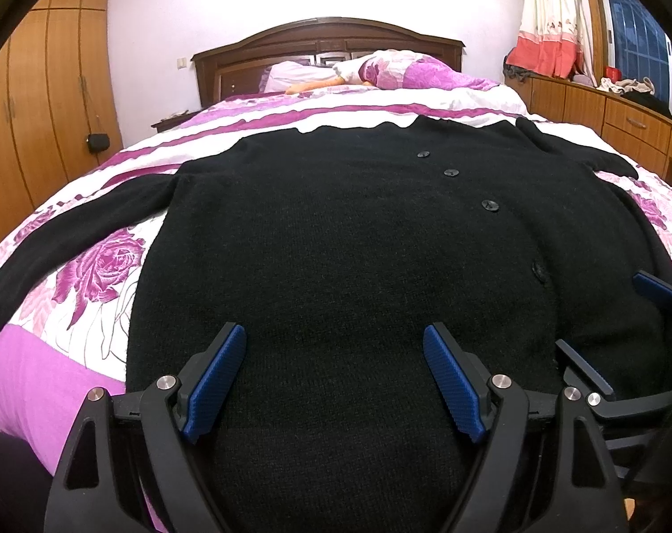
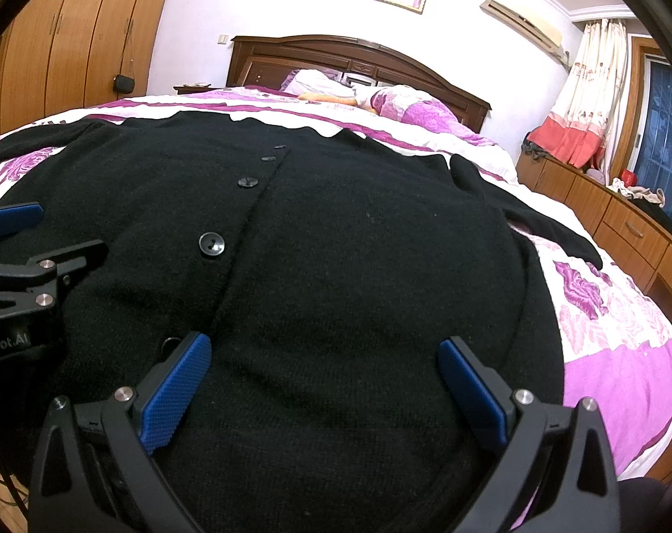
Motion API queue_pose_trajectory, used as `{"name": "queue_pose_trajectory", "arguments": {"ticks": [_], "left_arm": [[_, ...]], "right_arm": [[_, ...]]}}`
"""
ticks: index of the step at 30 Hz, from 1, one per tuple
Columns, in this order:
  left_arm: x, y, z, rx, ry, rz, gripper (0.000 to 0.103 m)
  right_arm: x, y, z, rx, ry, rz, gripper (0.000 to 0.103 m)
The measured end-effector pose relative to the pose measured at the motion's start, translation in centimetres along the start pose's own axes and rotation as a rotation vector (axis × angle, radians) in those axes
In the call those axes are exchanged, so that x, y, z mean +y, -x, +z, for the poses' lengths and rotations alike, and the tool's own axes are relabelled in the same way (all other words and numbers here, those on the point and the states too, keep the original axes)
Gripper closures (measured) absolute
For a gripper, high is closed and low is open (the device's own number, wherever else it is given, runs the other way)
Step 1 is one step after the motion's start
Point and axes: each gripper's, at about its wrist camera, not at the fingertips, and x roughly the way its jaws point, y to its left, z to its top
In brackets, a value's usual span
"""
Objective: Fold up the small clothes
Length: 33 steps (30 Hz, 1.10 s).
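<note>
Both hand-held grippers, left (image 1: 335, 368) and right (image 2: 325, 382), hover wide open and empty over the near hem of a black cardigan (image 1: 358, 231) spread flat on the bed (image 1: 60, 382). Folding looks unstarted; next, probably grasp a sleeve (image 1: 60, 240) or side edge.

Cardigan (image 1: 336, 231) plain black knit, black buttons (image 1: 490, 205). Bedspread (image 1: 91, 275) white with purple bands, large purple rose print, solid lilac panel near edge. Pillow (image 1: 291, 73) pale lilac. Headboard (image 1: 327, 40) dark brown wood. Wardrobe (image 1: 47, 89) and drawer unit (image 1: 602, 111) orange-brown wood. Wall (image 1: 225, 9) white. Curtain (image 1: 549, 13) cream with small pattern, coral-red band at bottom. Left gripper (image 1: 334, 382) and right gripper (image 2: 326, 393) black frames, blue ridged pads (image 1: 216, 382). Small bag (image 2: 123, 83) black.
</note>
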Motion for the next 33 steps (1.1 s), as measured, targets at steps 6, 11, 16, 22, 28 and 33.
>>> {"name": "queue_pose_trajectory", "arguments": {"ticks": [6, 11, 16, 22, 28, 33], "left_arm": [[2.1, 2.6, 0.2, 0.020, 0.000, -0.054, 0.026], [6.0, 2.4, -0.1, -0.008, 0.119, -0.040, 0.026], [8.7, 2.3, 1.1, 0.105, 0.284, 0.001, 0.026], [12.2, 6.5, -0.7, 0.013, 0.451, 0.118, 0.026], [22.9, 9.2, -4.1, -0.118, 0.831, 0.159, 0.027], [30.5, 10.8, -7.2, -0.153, 0.967, 0.168, 0.027]], "right_arm": [[-1.4, 2.7, 3.5, -0.012, -0.128, 0.117, 0.001], [2.9, 7.3, 14.3, -0.067, -0.105, 0.304, 0.004], [14.1, 9.6, 24.2, -0.027, 0.228, 0.480, 0.002], [22.3, 9.1, 28.2, -0.064, 0.373, 0.488, 0.002], [22.1, 2.7, 28.8, 0.049, 0.195, 0.530, 0.002], [20.2, -4.1, 27.6, 0.087, 0.153, 0.418, 0.002]]}}
